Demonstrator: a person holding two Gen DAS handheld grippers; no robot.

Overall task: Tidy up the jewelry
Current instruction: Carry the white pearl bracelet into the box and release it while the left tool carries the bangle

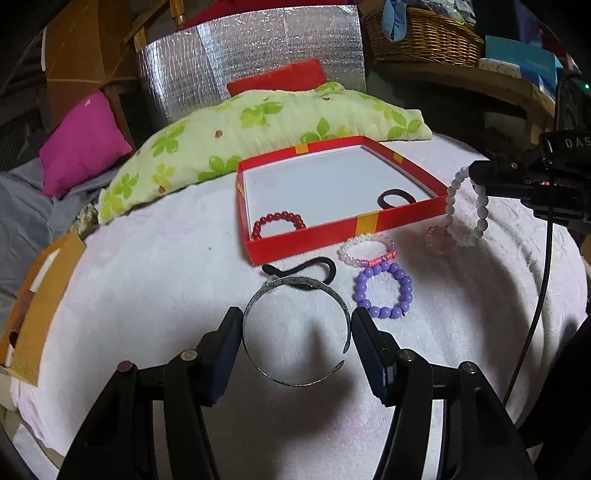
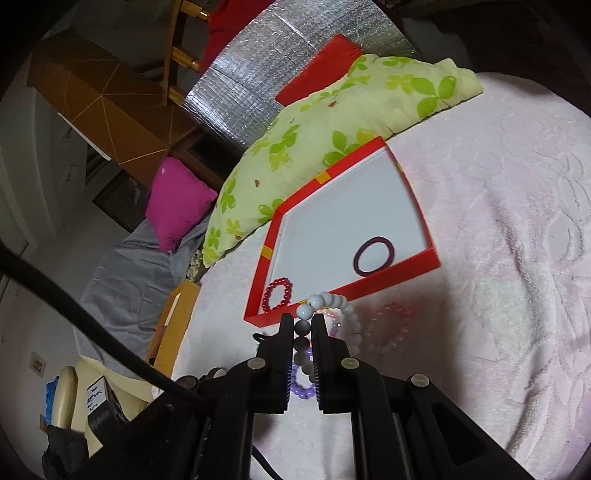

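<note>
A green leaf-print pillow (image 1: 258, 125) lay along the bed's far edge, a red cushion (image 1: 280, 77) just behind it against silver foil sheeting (image 1: 251, 48). A magenta pillow (image 1: 83, 146) sat off the far-left corner; a wicker basket (image 1: 424, 35) stood beyond the far-right.

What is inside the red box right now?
The red box holds a red bead bracelet at one near corner and a dark hair tie near the other. Its front wall hides part of each.
</note>
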